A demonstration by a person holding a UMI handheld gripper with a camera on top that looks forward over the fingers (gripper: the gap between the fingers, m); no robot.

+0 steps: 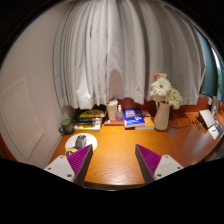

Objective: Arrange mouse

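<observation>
A dark mouse (80, 141) lies on a round white mouse mat (76, 143) on the left part of the wooden desk (125, 145). My gripper (114, 160) hangs above the desk's near edge, fingers wide apart with nothing between them. The left finger's purple pad (80, 160) sits just in front of the mat and mouse; the right pad (148, 158) is over bare wood.
Along the back edge stand a stack of books (88, 118), a white cup (113, 108), a blue book (134, 117) and a white vase with white flowers (162, 105). A stand with a card (208, 119) is at the right. White curtains (125, 50) hang behind.
</observation>
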